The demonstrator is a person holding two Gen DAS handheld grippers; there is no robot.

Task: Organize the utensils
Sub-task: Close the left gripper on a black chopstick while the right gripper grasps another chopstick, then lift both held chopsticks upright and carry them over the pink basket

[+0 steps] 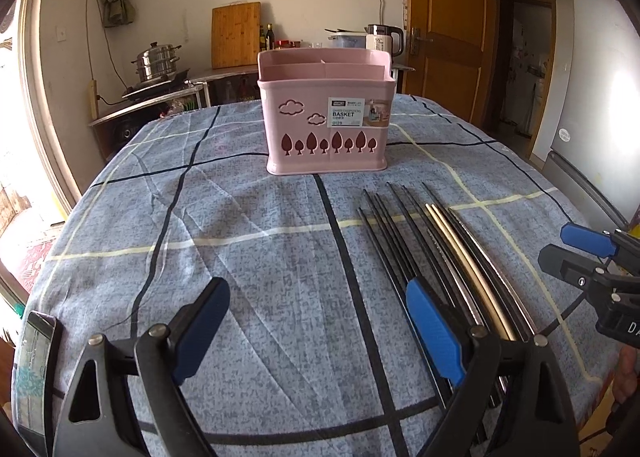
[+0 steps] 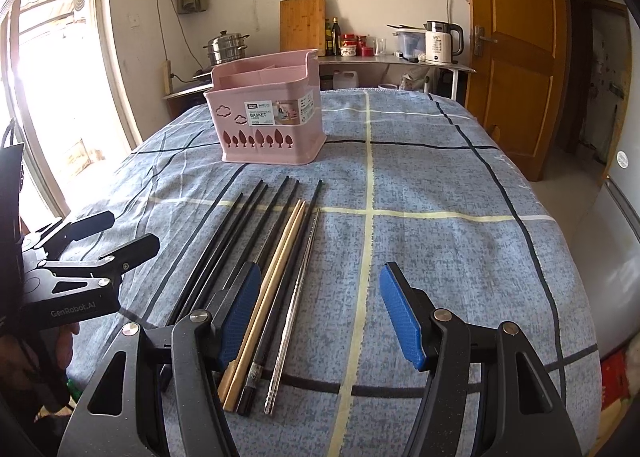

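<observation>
Two open grippers hover low over a checked tablecloth with chopsticks and a pink basket.

The left gripper (image 1: 316, 331) and right gripper (image 2: 320, 311) both point toward the basket (image 1: 326, 117), jaws spread wide and holding nothing. The chopsticks (image 2: 280, 257) lie side by side between the grippers and the basket: several black, a wooden pair, a metal pair. Their near ends are hidden under the left gripper's right finger. The basket's compartments are hard to see into.
</observation>
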